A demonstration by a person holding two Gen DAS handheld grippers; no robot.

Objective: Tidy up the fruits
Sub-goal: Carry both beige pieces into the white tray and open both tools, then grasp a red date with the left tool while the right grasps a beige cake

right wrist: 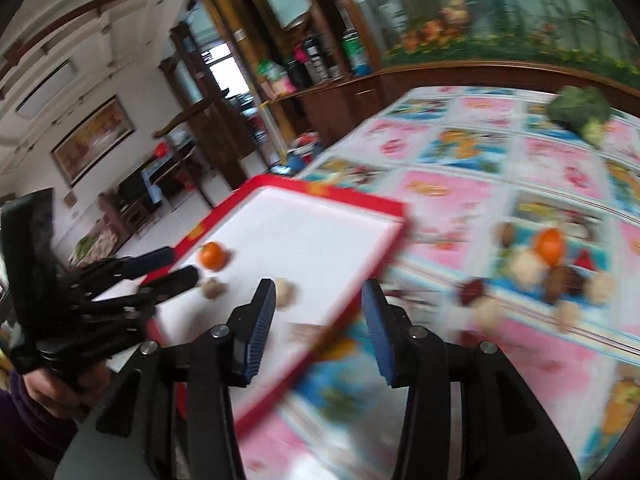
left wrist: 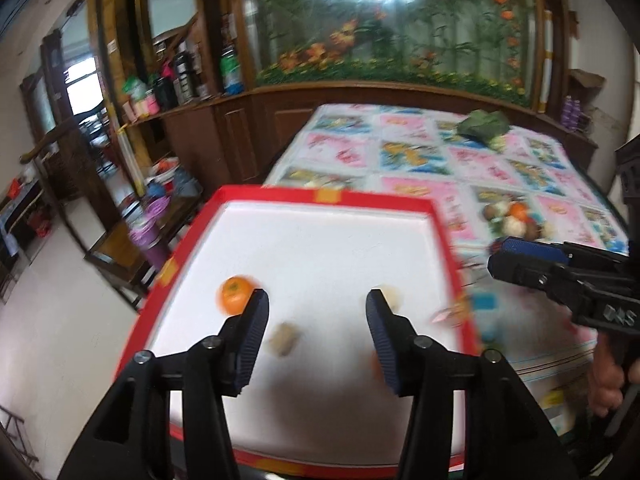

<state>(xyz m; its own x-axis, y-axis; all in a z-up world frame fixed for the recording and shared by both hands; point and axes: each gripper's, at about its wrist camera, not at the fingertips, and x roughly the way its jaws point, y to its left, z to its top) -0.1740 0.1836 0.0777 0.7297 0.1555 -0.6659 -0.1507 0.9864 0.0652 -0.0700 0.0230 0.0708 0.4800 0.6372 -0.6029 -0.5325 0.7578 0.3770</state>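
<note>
Orange [left wrist: 235, 294] sits in the red-rimmed white tray [left wrist: 328, 196], near its left rim; two pale brownish lumps, a left lump [left wrist: 284, 339] and a right lump [left wrist: 390, 294], lie further right on the tray floor, too blurred to identify. Rest of the fruit is a loose pile [right wrist: 548, 270] on the patterned tablecloth [right wrist: 460, 196], right of the tray and well apart from it: a second orange, some brown and cream round pieces. Left gripper [left wrist: 316, 312] hovers over the tray, jaws spread wide, nothing between them; its left fingertip overlaps the orange in view, contact unclear. Right gripper [right wrist: 320, 312] hangs above the tray's right edge, jaws likewise wide apart and empty. A green leafy vegetable [right wrist: 580, 112] lies at the table's far end.
</note>
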